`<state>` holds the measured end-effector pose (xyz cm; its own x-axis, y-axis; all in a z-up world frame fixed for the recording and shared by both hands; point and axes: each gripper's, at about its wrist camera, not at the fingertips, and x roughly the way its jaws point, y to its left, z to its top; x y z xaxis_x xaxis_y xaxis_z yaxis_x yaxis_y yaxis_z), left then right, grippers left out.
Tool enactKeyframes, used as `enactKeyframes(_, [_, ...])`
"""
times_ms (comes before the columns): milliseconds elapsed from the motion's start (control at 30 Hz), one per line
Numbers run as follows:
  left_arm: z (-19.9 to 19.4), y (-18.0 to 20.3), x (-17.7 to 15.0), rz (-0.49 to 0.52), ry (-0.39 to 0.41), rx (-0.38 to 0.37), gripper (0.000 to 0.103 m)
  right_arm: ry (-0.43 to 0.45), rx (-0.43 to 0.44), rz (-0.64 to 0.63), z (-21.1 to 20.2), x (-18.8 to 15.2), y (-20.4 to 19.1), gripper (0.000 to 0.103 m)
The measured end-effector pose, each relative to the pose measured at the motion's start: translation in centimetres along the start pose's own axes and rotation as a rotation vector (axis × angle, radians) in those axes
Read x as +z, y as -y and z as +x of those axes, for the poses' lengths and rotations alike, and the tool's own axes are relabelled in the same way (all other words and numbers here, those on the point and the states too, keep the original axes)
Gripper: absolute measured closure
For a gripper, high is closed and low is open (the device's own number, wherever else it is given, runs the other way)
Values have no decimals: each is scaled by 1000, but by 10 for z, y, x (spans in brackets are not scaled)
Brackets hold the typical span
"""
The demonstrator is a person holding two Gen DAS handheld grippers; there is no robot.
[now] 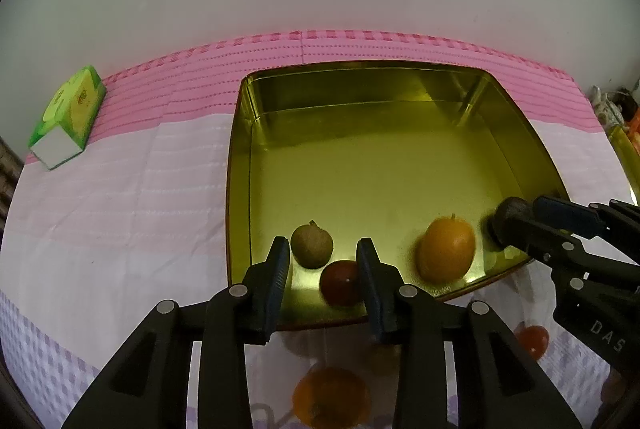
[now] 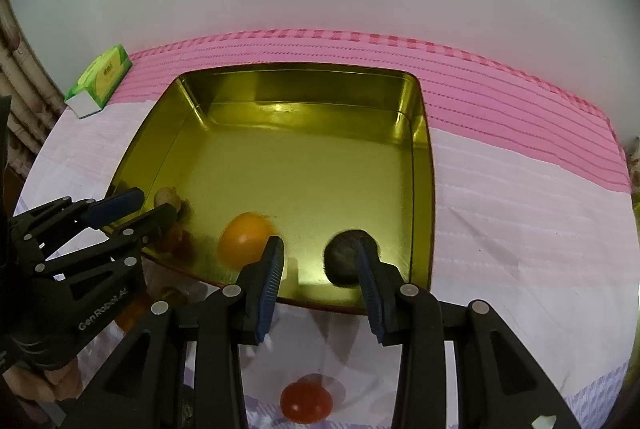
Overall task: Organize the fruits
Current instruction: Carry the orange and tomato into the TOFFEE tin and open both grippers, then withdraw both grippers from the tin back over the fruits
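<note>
On the tablecloth (image 2: 500,197), nearest to the cameras, lie an orange fruit (image 1: 330,401) and a red tomato (image 2: 306,403), both outside the gold tin (image 1: 360,165). The left gripper (image 1: 323,261) stands open over the tin's near edge; a dark red fruit (image 1: 340,283) lies between its fingers, with a brown fruit (image 1: 312,244) just behind. The right gripper (image 2: 320,257) is open too, and a dark round fruit (image 2: 344,263) touches its right finger. An orange (image 2: 246,239) sits inside the tin between both grippers. Far left lies a green box (image 1: 70,115).
</note>
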<state>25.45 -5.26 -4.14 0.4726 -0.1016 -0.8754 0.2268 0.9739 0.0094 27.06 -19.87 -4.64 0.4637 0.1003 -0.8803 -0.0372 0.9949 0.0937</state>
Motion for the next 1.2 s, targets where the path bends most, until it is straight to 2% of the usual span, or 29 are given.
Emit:
enactKeyframes(400, [-31, 3, -11, 12, 41, -3, 66, 41, 1, 19, -27, -11, 0, 67])
enactKeyframes(767, [-63, 7, -33, 19, 72, 11, 66, 52, -7, 35, -50, -43, 6, 67])
enactKeyframes(1000, [-68, 0, -60, 12, 57, 33, 66, 46, -19, 53, -61, -71, 16, 67])
enactKeyframes(1200, [-62, -13, -94, -15, 11, 43, 66, 19, -21, 68, -61, -100, 20, 67])
